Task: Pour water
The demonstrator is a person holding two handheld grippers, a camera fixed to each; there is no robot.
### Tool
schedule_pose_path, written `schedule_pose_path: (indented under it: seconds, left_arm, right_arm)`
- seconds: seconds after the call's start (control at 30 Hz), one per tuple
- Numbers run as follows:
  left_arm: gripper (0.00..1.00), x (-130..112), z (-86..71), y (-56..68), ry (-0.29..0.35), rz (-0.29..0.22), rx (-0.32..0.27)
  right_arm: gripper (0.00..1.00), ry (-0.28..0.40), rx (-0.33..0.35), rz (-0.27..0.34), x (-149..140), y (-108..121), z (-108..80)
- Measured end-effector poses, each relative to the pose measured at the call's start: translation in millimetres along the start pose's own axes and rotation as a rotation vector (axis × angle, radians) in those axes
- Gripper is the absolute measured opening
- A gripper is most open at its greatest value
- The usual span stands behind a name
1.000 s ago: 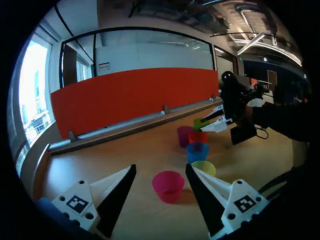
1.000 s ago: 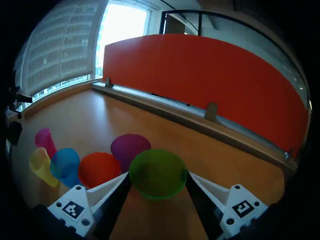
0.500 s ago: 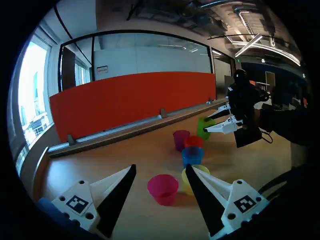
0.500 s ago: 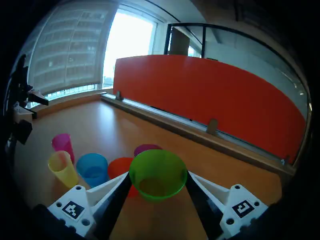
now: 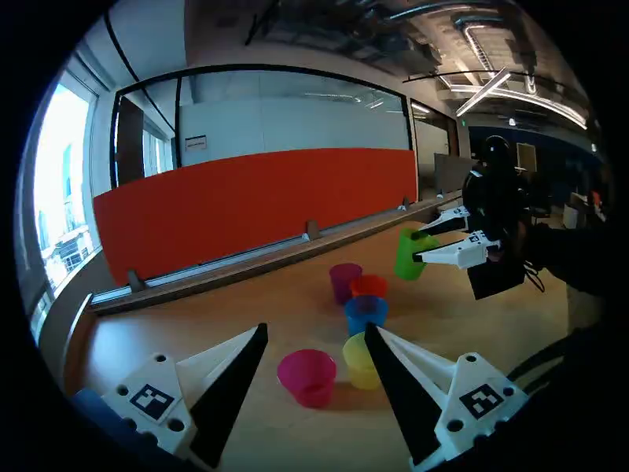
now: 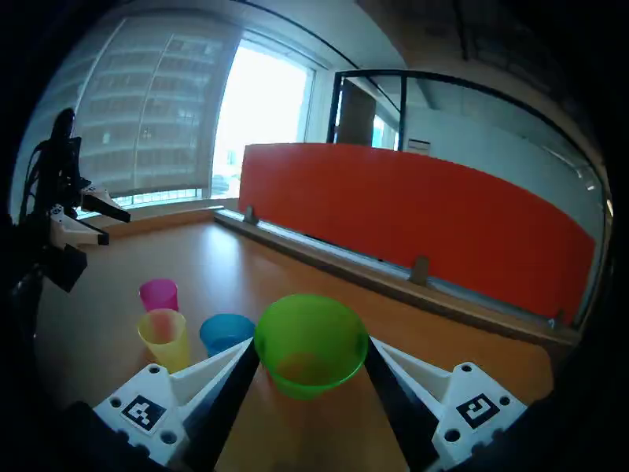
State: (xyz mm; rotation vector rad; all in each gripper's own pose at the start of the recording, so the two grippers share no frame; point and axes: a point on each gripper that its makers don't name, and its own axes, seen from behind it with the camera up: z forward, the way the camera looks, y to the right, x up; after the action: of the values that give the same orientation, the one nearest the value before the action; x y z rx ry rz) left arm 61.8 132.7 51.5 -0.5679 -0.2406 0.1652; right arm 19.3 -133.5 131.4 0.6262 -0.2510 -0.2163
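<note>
Green cup [image 6: 311, 334] sits between the jaws of the right gripper [image 6: 310, 352], which pinch it on both sides just under the rim. It is held upright, with its mouth open to the camera. Whether there is water inside I cannot tell. In the left gripper view the same green cup [image 5: 407, 253] shows at the far end of the cups, held by the right gripper [image 5: 419, 245]. It appears lifted off the counter [image 5: 259, 307].

The left gripper [image 5: 314, 326] has its jaws spread wide and touches nothing. The pink cup [image 5: 307, 377] and the yellow cup [image 5: 360, 360] stand on the wood beyond the jaw tips. In the right gripper view the left gripper [image 6: 116, 230] hangs above the counter's left side, with its jaws apart.

The counter's far edge runs along a rail under the orange partition [image 5: 259, 200]. Bare wood lies open in front of the row and to its left.

There are six cups, one of each colour. Pink, yellow, blue cup [image 5: 365, 313], orange cup [image 5: 369, 285] and purple cup [image 5: 344, 281] stand close together in a loose line, and the green one is just beyond it.
</note>
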Motion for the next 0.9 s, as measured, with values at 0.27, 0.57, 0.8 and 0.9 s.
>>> schedule_pose_path:
  seconds: [0.27,0.57,0.8,0.9]
  left_arm:
    - [0.92,3.7,-1.8,4.9,0.009,-0.001,-0.009]
    - [0.91,5.7,-2.2,12.7,0.015,0.005,-0.021]
    - [0.91,6.5,0.5,22.6,0.011,0.024,-0.038]
    - [0.91,6.5,3.7,27.3,0.004,0.030,-0.048]
  right_arm:
    - [0.94,0.067,-0.006,0.005,13.9,-11.3,-22.2]
    - [0.94,0.102,-0.021,0.010,16.2,-19.1,-43.2]
    - [0.94,0.120,-0.033,0.018,17.8,-21.9,-58.2]
    - [0.94,0.127,-0.036,0.023,18.2,-22.8,-63.9]
